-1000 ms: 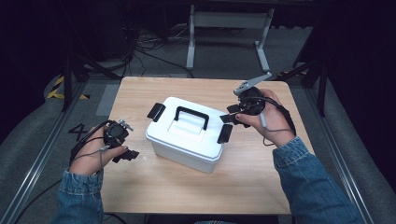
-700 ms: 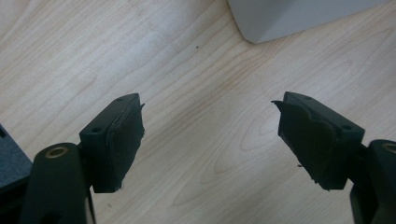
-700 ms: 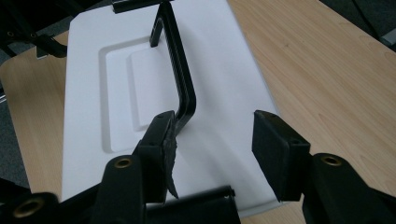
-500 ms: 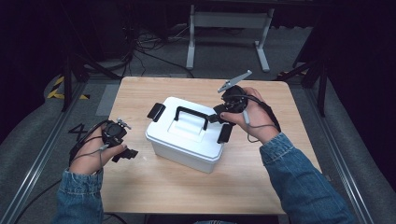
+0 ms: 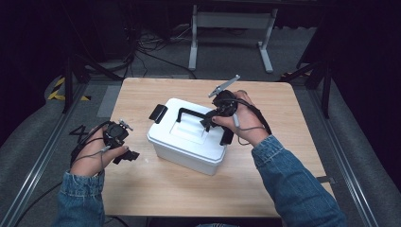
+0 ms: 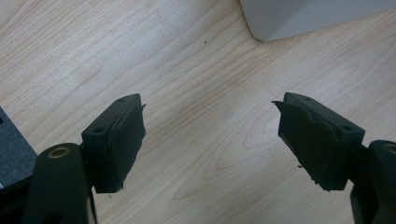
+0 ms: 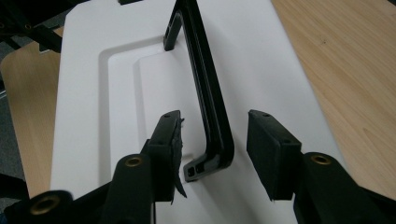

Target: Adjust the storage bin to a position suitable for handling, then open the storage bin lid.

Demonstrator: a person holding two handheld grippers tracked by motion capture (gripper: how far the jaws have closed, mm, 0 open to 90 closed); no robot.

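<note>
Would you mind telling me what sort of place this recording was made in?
Probably a lab or studio recording bay: a small wooden table stands alone amid dark surroundings, loose cables lie on the grey floor, and a metal stand sits behind it.

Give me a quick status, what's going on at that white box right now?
Right gripper open, jaws either side of the black handle. Left gripper open over bare table. White box lid on. Nothing in the way.

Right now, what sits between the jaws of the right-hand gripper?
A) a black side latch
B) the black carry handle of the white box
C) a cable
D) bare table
B: in the right gripper view the open right gripper straddles one end of the black handle on the white box.
</note>
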